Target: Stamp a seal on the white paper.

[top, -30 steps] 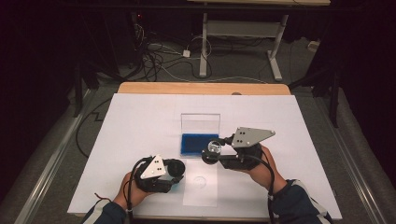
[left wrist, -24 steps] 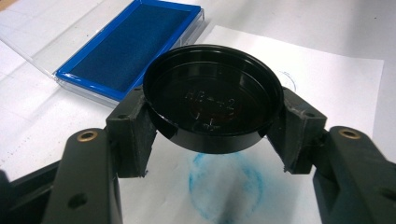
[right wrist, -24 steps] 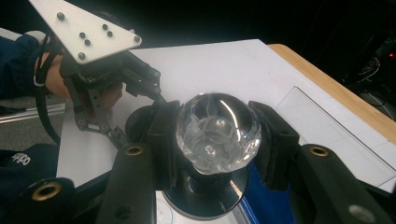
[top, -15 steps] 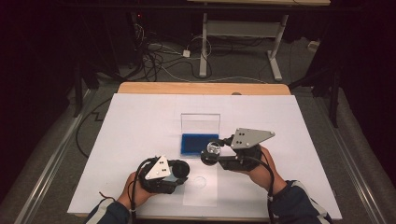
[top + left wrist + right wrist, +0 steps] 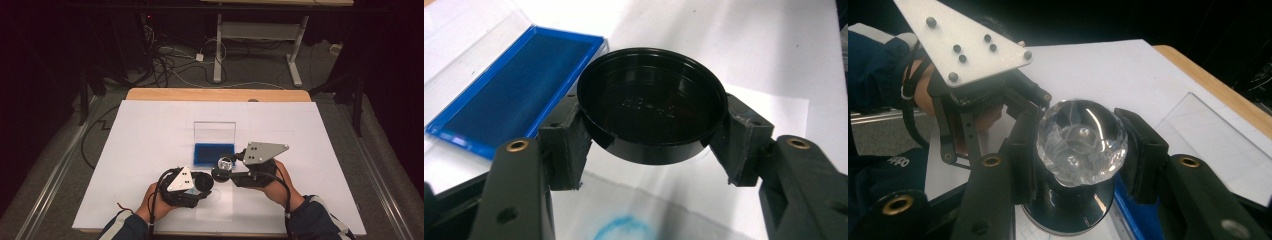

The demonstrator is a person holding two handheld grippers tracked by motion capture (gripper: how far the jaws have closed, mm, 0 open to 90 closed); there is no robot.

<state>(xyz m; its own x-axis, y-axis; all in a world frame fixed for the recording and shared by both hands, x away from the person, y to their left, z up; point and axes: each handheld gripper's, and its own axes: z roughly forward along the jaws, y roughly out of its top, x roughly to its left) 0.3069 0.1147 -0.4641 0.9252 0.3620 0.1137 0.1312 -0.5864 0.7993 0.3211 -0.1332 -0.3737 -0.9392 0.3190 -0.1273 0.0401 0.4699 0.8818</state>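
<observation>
Open blue case (image 5: 214, 148) just beyond both loaded claws; bare white tabletop (image 5: 150, 130) either side.

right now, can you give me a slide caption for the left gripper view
Left gripper holds a round black cap by its rim above white paper, beside an open blue ink pad.

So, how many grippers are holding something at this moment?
2. The left gripper holds a black round cap above the paper; the right gripper holds a clear glass knob beside the blue tray.
</observation>
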